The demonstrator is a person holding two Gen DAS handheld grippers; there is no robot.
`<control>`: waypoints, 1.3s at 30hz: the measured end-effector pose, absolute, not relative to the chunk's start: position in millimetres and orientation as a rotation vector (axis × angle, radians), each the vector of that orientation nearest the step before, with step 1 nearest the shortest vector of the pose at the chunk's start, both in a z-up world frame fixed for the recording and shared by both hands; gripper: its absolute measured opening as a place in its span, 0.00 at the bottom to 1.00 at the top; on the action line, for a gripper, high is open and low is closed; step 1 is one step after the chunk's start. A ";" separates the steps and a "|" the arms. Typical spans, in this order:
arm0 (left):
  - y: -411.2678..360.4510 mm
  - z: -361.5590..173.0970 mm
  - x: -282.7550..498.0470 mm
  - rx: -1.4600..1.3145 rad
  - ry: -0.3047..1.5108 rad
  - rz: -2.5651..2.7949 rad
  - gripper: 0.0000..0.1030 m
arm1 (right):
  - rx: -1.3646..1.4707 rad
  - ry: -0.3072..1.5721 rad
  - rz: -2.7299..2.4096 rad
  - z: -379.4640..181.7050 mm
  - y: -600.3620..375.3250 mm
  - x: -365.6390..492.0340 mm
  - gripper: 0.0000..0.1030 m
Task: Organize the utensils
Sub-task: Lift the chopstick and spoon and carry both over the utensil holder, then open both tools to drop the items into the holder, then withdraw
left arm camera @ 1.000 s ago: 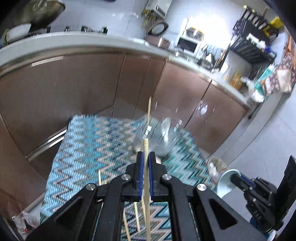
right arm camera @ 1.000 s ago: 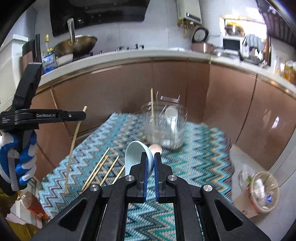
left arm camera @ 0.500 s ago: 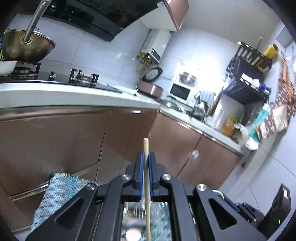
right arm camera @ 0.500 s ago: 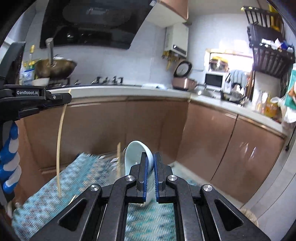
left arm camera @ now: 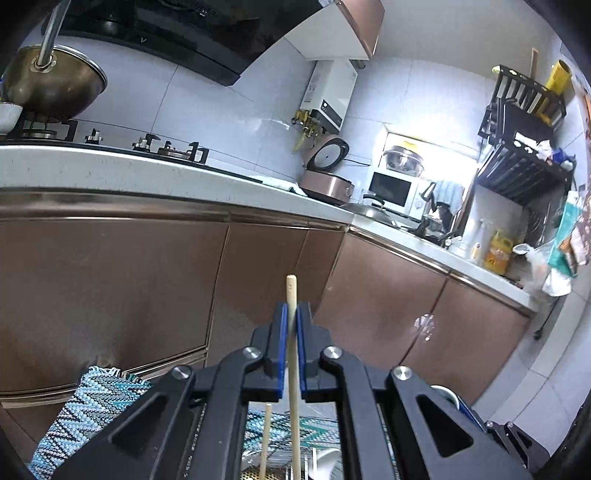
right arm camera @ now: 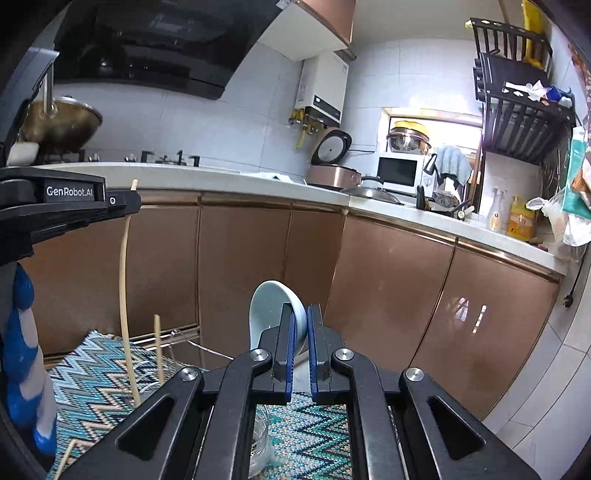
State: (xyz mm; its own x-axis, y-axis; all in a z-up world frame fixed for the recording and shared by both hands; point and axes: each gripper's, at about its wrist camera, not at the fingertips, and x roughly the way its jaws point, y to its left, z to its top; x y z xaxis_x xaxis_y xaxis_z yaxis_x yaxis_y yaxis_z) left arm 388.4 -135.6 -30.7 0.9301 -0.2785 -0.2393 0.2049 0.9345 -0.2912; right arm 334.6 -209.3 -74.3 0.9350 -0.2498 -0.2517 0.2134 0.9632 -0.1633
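Chopstick clamped upright in left gripper; spoon pinched in right gripper, both above zigzag mat

Both grippers have tilted upward; the cloth now sits low.

We faced copper-brown cabinets under a white countertop, with grey-white wall tiles above. A black range hood hung overhead, and daylight glowed behind the microwave.
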 end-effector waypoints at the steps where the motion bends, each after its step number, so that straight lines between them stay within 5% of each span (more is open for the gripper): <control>1: -136.7 -35.1 389.9 -0.266 0.279 -0.247 0.04 | -0.129 0.276 -0.237 -79.6 -209.6 336.0 0.06; 10: -141.7 -75.9 392.1 -0.246 0.280 -0.225 0.07 | -0.074 0.301 -0.221 -121.6 -206.7 341.4 0.11; 14: -135.4 -78.7 382.0 -0.243 0.290 -0.229 0.24 | -0.035 0.316 -0.186 -128.2 -208.0 335.9 0.31; 24: -109.8 -46.4 332.3 -0.152 0.285 -0.207 0.38 | -0.011 0.276 -0.199 -99.8 -209.9 285.6 0.41; 39: -12.6 -12.3 232.3 -0.151 0.350 -0.081 0.39 | 0.057 0.239 -0.227 -50.7 -210.2 161.8 0.68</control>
State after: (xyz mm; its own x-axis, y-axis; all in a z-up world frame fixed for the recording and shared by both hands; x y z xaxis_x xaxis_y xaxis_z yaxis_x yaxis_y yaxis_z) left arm 232.3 -12.6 -12.3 0.9364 -0.1045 -0.3349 0.0526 0.9856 -0.1607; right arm 161.8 -210.2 -50.7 0.9462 -0.2165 -0.2406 0.2300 0.9728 0.0291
